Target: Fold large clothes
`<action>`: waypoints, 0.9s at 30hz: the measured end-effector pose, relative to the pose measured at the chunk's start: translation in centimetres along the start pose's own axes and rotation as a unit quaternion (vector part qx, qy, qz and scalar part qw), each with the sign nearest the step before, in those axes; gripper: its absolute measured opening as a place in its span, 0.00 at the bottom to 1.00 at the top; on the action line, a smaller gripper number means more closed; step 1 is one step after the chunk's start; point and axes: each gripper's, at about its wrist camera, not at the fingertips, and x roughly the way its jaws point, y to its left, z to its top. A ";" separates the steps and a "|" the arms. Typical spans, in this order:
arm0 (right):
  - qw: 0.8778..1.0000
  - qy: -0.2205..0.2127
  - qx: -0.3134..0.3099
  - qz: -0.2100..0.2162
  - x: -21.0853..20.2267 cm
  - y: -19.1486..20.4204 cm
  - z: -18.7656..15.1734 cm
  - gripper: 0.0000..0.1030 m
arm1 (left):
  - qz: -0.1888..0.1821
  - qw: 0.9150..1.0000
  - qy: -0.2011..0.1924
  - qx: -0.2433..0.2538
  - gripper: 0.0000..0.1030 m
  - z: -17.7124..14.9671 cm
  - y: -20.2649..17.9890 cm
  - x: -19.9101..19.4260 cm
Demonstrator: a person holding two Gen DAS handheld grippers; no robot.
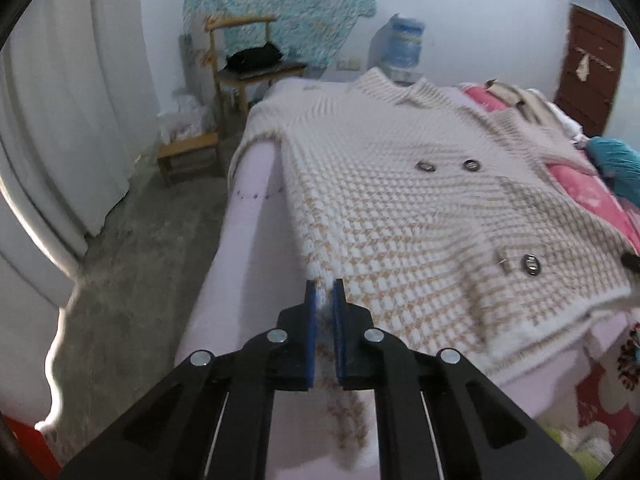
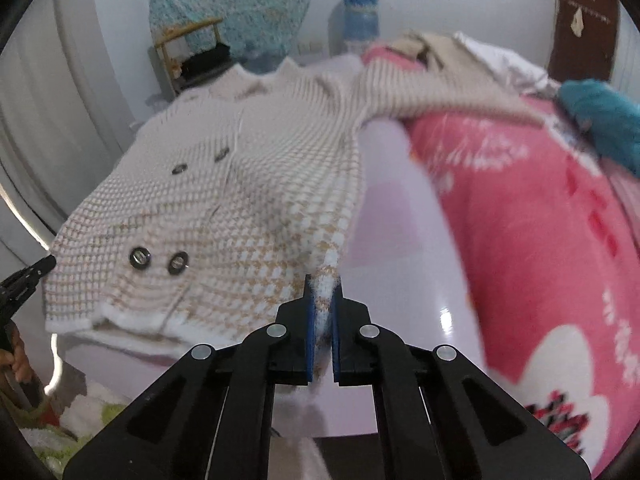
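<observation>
A cream and tan houndstooth knitted coat with dark metal buttons lies spread front-up on a pale lilac bed. My left gripper is shut on the coat's near left hem corner, and a bit of fabric hangs below its jaws. My right gripper is shut on the coat's near right hem corner. The left gripper's tip also shows at the left edge of the right wrist view. One sleeve stretches right over a pink quilt.
A pink quilt and a teal garment lie on the bed's right side with other clothes. A wooden chair and low stool stand on the concrete floor left of the bed. White curtains hang at left; a water dispenser stands by the far wall.
</observation>
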 end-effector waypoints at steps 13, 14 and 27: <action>0.996 0.074 0.032 -0.023 1.1 -2.6 -4.6 0.08 | -0.009 0.996 0.092 0.015 0.08 -5.2 -0.2 -1.4; 0.995 0.084 0.030 -0.034 1.7 -2.7 -5.1 0.13 | -0.015 0.994 0.105 0.010 0.10 -5.2 0.0 -0.7; 0.999 -0.026 -0.013 0.021 1.1 3.1 2.6 0.73 | -0.032 0.996 0.047 -0.065 0.58 0.1 4.2 0.1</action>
